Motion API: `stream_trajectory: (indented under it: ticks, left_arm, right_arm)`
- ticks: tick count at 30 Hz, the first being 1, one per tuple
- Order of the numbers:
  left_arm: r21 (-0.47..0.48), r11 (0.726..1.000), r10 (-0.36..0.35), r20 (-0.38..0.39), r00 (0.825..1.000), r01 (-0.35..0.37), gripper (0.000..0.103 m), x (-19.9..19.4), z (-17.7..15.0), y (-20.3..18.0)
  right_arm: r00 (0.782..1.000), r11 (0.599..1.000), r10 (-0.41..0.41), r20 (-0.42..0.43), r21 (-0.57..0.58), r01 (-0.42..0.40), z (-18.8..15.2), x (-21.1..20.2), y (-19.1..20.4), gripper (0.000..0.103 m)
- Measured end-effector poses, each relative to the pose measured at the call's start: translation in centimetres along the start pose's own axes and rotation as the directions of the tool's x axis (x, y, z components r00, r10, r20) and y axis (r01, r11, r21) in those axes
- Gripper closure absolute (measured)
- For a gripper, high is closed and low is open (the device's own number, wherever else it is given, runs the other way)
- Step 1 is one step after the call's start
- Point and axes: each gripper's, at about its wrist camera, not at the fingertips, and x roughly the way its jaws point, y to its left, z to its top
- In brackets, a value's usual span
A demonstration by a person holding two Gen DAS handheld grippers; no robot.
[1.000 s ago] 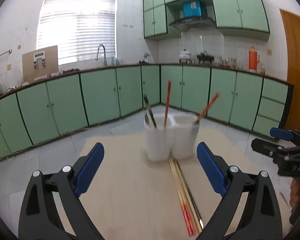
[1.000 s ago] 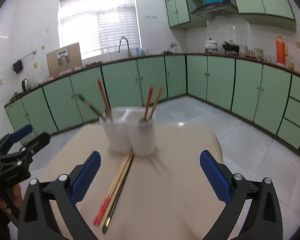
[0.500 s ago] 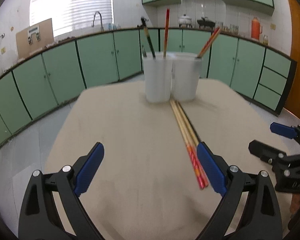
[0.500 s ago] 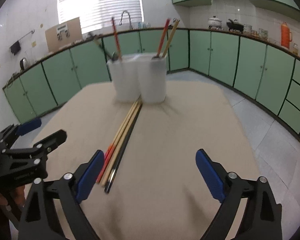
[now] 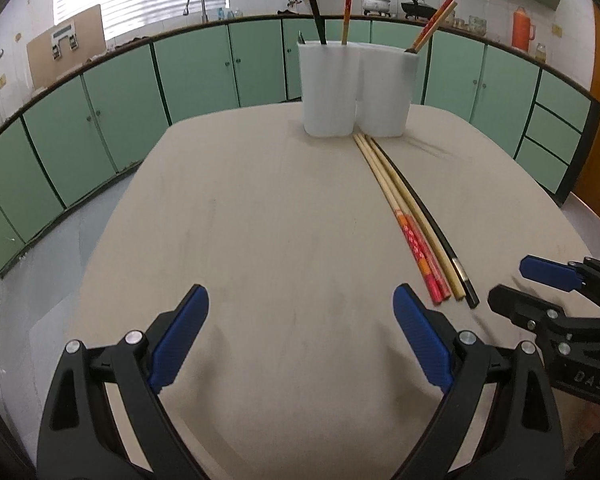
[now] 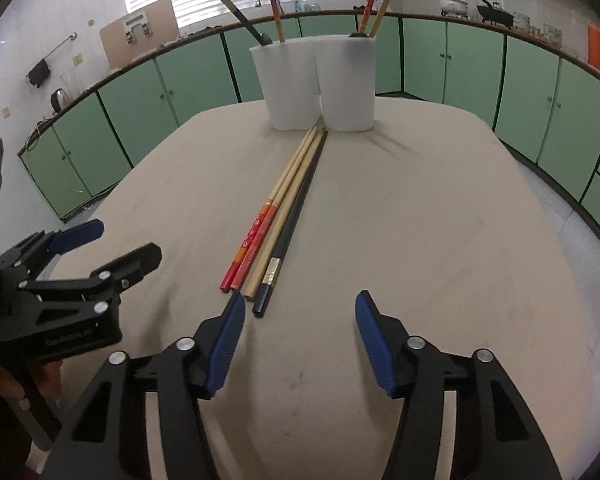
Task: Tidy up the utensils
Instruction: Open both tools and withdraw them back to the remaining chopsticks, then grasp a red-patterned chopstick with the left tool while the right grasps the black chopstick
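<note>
Four chopsticks (image 6: 278, 220) lie flat on the counter (image 6: 440, 240), side by side and touching, running from the near middle toward the far edge. Two are pale wood with red-orange patterned near ends, one is plain pale wood, one is black with a silver band. Far tips meet the base of two white holder cups (image 6: 318, 84). Cups stand upright, touching, near the far edge; each holds upright chopsticks.
</note>
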Motion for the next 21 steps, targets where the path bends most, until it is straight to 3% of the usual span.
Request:
stream_trajectory:
  ticks: [4, 21]
  left_arm:
    - [0.005, 1.0, -0.012, -0.03, 0.999, 0.012, 0.021, 0.3, -0.8, -0.2]
    - [-0.025, 0.999, -0.037, -0.064, 0.997, 0.036, 0.021, 0.8, -1.8, 0.2]
  right_arm:
    - [1.0, 1.0, 0.008, -0.012, -0.001, -0.008, -0.1, 0.1, 0.4, 0.056]
    - [0.999, 0.998, -0.032, -0.006, -0.048, 0.032, -0.4, 1.1, 1.9, 0.08]
